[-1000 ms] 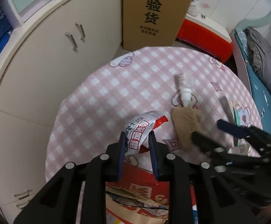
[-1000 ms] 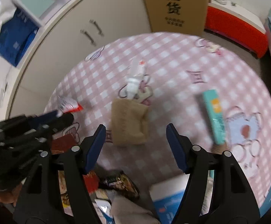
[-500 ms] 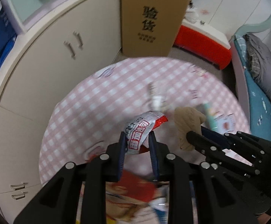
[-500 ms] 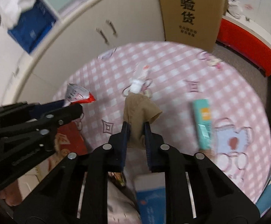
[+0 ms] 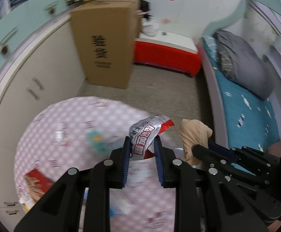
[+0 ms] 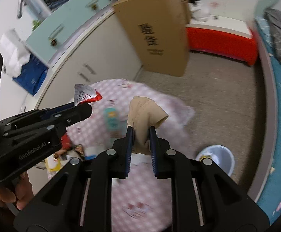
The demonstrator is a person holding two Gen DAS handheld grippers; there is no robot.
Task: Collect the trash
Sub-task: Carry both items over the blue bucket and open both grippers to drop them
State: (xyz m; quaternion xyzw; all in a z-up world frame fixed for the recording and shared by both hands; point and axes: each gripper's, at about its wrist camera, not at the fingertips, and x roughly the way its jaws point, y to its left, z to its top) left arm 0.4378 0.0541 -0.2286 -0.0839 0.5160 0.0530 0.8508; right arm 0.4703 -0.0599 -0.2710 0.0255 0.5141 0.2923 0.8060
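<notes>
Left gripper [image 5: 142,150] clamps a light, crinkly wrapper [image 5: 146,133] mid-frame by its lower edge, right gripper [image 6: 141,142] pinches a soft, limp tan cloth [image 6: 143,112] at centre, bin [image 6: 217,157] lower right.

Snack wrapper [image 5: 147,135] in left claw [image 5: 142,150], left of cloth [image 6: 143,116] in right claw [image 6: 141,141], above table [image 6: 140,203].

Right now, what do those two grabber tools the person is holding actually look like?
Both are matte black plastic. Each gripper, left and right, ends in two flat fingers lined with ribbed blue pads, and round silver bolts mark the joints. The left one carries pale "GenRobot.AI" lettering on its side. A bare hand grips its handle; no cables or sleeve show.
</notes>
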